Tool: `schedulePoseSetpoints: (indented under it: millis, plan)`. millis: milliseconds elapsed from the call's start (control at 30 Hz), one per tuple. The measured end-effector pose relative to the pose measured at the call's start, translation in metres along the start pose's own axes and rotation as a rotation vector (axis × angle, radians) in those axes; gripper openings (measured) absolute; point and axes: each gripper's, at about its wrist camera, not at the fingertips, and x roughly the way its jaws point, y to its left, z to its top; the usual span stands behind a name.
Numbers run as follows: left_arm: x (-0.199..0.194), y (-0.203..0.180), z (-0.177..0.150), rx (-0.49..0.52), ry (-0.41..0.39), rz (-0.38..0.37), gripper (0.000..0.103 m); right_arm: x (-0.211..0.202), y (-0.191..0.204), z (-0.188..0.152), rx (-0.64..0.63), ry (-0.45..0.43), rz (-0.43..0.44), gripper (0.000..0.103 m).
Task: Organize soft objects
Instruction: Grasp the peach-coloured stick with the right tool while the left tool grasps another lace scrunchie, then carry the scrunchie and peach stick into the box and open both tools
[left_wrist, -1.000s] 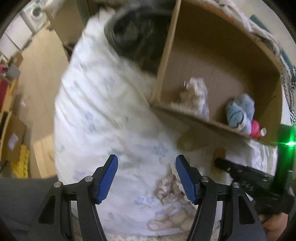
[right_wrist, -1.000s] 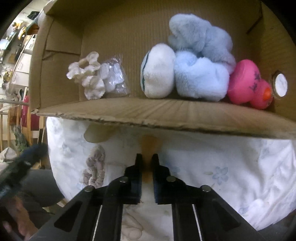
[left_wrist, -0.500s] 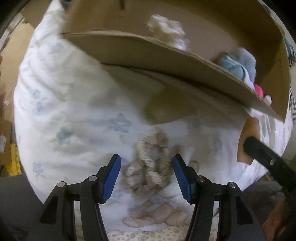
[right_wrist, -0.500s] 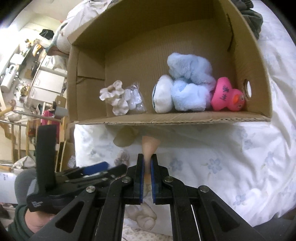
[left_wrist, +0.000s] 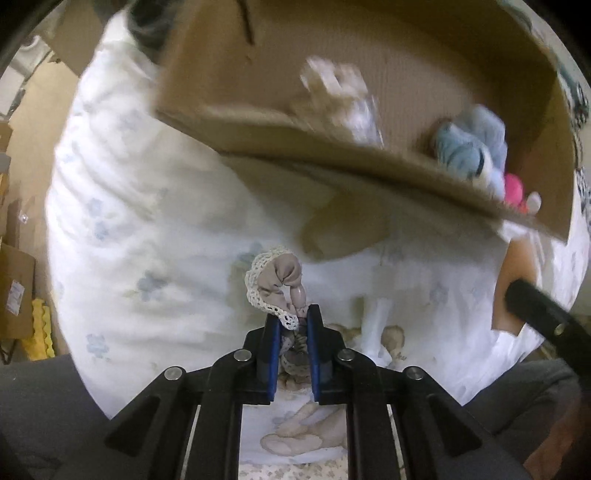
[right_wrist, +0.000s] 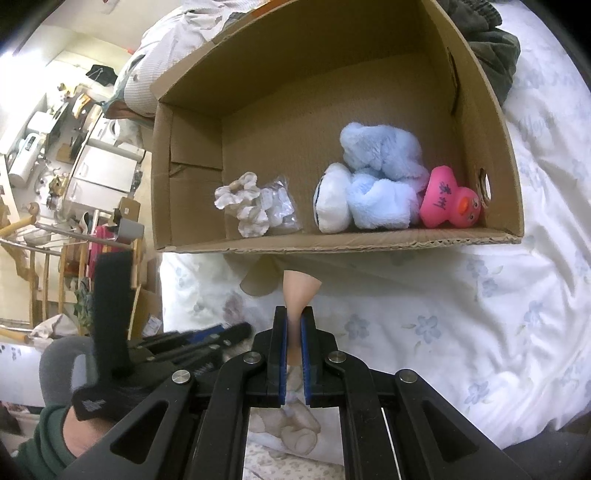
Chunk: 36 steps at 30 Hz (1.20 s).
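Both grippers loaded over a bed (right_wrist: 461, 314), box (right_wrist: 369, 242) ahead at 12 o'clock. Left gripper (left_wrist: 293, 325) w/ fingers clamped on a beige scrunchie (left_wrist: 275, 284), lace trim looping up past the tips toward 11 o'clock. Right gripper (right_wrist: 293, 326) w/ fingers pinched on a peach pad (right_wrist: 299, 291), just short of the box's near wall. Already inside: white scrunchie (right_wrist: 242, 205) at 10 o'clock, blue plush (right_wrist: 380, 184) at 1, pink duck (right_wrist: 448, 201) at 2. Step looks like carry-to-box; next move prob. needs lifting each item over the near wall into the bare floor at 11, then opening fingers.
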Motion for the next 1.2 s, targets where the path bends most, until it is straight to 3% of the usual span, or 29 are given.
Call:
schedulePoseSetpoints:
  millis: [233,600,733,933,1200]
  plan:
    - [-0.038,0.024,-0.007,-0.066,-0.107,0.001,0.012,-0.010,0.003,-0.005,-0.009,-0.023,-0.012,0.008]
    - [-0.118,0.025,-0.016,-0.082,-0.311,-0.020,0.012,-0.047,0.018,-0.007,-0.073,-0.106,-0.023,0.008]
    - [-0.156,0.019,-0.008,-0.039,-0.392,-0.025,0.012,-0.071,0.029,0.001,-0.104,-0.168,0.011,0.008]
    - [-0.179,-0.002,0.023,0.027,-0.494,-0.003,0.012,-0.099,0.039,0.025,-0.144,-0.274,0.045,0.008]
    - [-0.174,-0.023,0.062,0.066,-0.546,0.019,0.012,-0.094,0.035,0.056,-0.154,-0.330,0.064,0.008]
